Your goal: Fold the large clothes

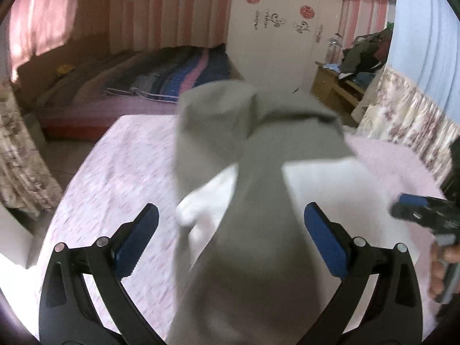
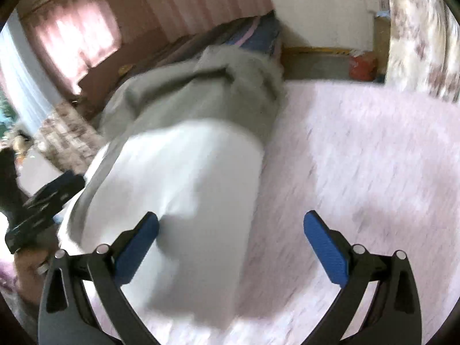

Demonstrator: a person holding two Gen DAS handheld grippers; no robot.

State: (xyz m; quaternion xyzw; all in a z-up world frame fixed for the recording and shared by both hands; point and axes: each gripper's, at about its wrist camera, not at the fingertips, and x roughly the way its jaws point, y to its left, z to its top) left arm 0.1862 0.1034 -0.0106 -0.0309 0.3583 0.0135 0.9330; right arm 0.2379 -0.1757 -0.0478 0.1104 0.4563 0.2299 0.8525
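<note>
Across the middle of the pink-covered bed [image 2: 359, 149], a soft, limp grey-and-white garment [image 2: 184, 155] is spread, best gripped at a hem corner, while the left gripper [image 1: 231, 230] and right gripper [image 2: 231, 237] are held wide open, empty.

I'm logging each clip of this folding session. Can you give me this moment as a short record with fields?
surface: pink patterned bedsheet
garment: grey and white garment, heaped on the sheet, not flat
left tongs: open, garment lying between the fingers
right tongs: open, left finger over the white part
image quality: motion blur in both views
background: bed, wardrobe
</note>
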